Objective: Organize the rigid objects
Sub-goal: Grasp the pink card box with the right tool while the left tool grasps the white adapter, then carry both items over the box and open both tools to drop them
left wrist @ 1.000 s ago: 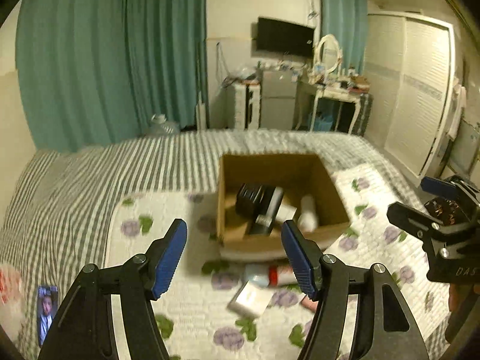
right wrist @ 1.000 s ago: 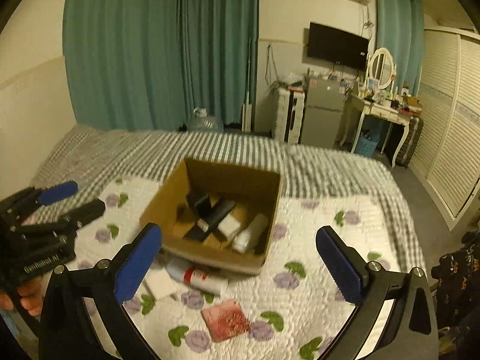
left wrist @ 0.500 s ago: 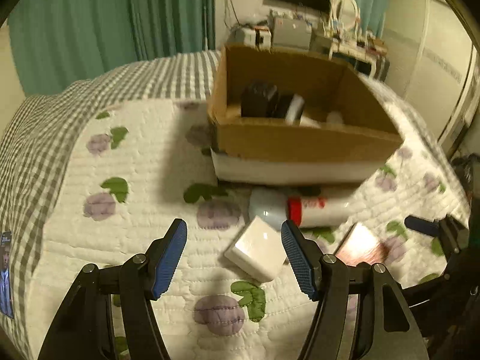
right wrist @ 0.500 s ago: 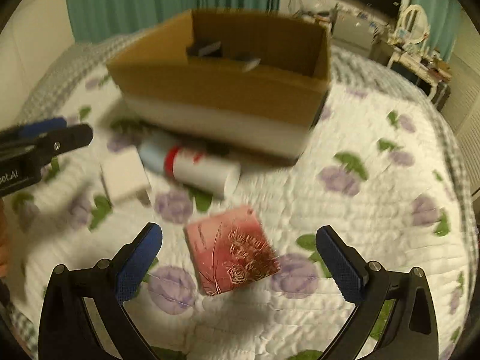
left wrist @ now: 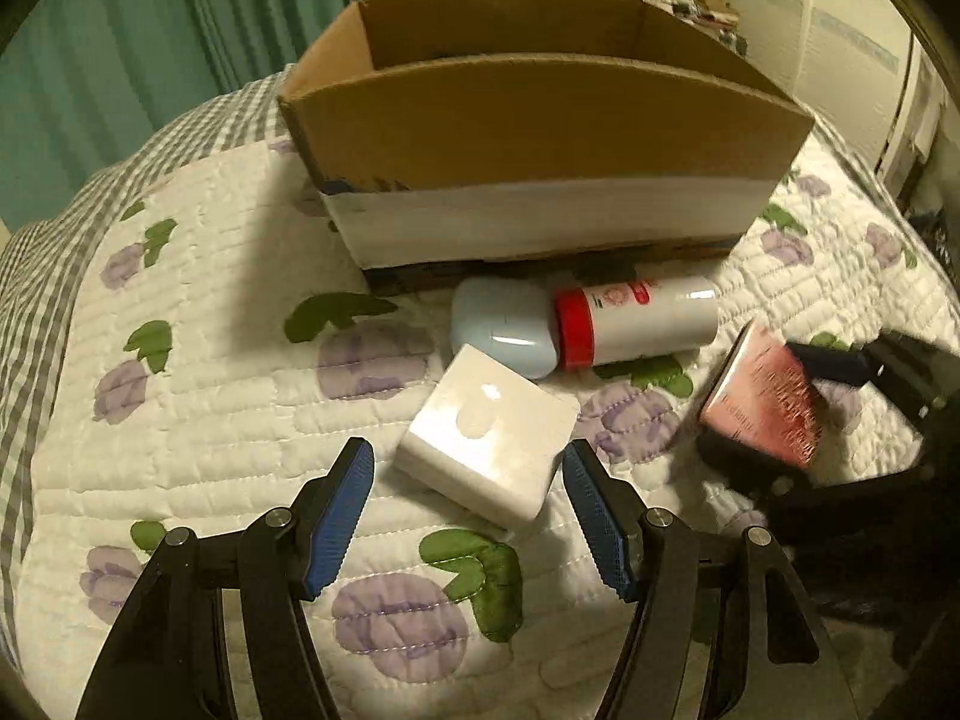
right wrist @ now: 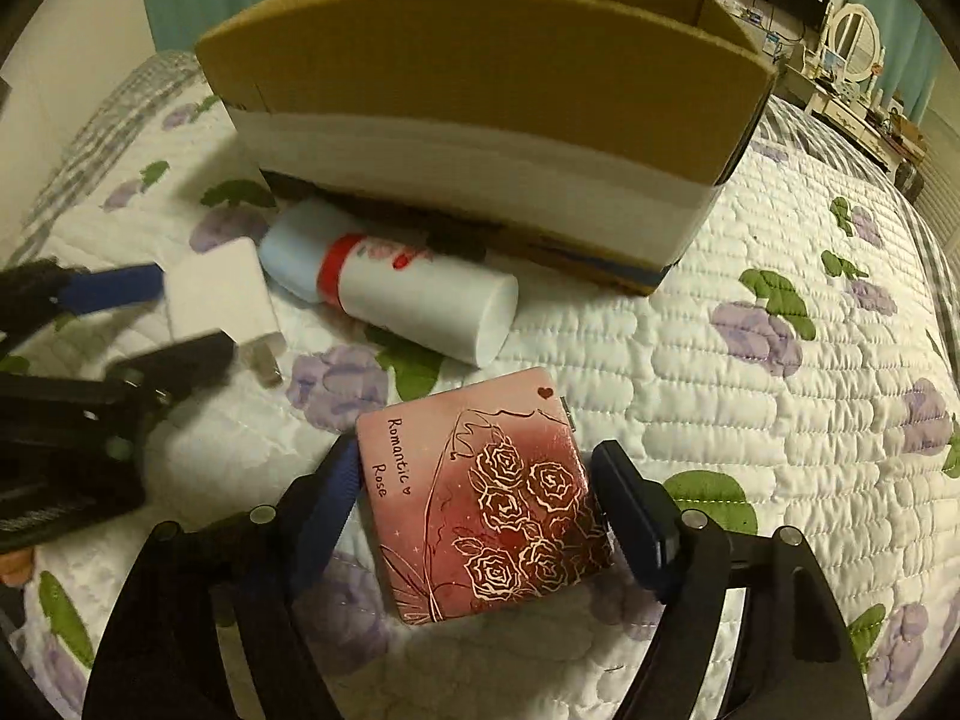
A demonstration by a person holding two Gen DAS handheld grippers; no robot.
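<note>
A white square charger (left wrist: 489, 441) lies on the quilt between the open fingers of my left gripper (left wrist: 468, 510); it also shows in the right wrist view (right wrist: 219, 294). A pink rose-patterned case (right wrist: 480, 495) lies between the fingers of my right gripper (right wrist: 480, 516), which stand close on both sides; I cannot tell if they press it. The case also shows in the left wrist view (left wrist: 762, 405). A white bottle with a red band and pale blue cap (left wrist: 600, 330) lies in front of the cardboard box (left wrist: 540, 114).
The box (right wrist: 480, 60) stands on a flowered white quilt (right wrist: 750, 390) over a checked bedspread. Teal curtains, a dresser with a mirror and a white wardrobe stand behind the bed.
Both grippers have dropped and moved forward. The charger now sits between the left fingers. The right fingers have narrowed around the pink case.
</note>
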